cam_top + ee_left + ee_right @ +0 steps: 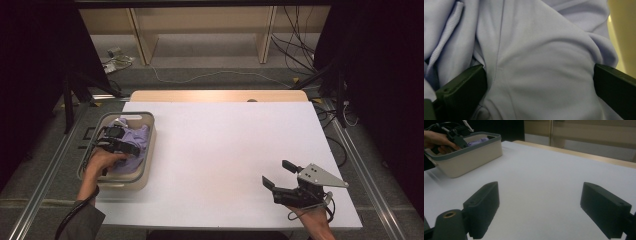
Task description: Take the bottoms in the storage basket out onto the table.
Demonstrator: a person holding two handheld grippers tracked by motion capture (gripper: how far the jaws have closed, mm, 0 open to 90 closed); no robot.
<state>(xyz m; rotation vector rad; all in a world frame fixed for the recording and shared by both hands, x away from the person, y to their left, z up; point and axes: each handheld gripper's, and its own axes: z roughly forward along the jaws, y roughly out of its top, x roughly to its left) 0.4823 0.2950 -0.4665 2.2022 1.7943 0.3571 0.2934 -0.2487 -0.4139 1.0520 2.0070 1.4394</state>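
Grab step underway. Beige plastic basket w/ grey rim (148, 120) at white table's (225, 150) left edge holds crumpled lilac cloth garment (134, 142). Left gripper (539, 82) inside basket, jaws spread, fabric bulging between, not yet pinched. Next, prob.: close, lift clear. Right gripper (281, 175) far right of basket, jaws apart, idle.

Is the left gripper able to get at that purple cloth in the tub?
Probably yes. The left gripper is down inside the tub, open jaws either side of a fold of purple cloth, with nothing between them.
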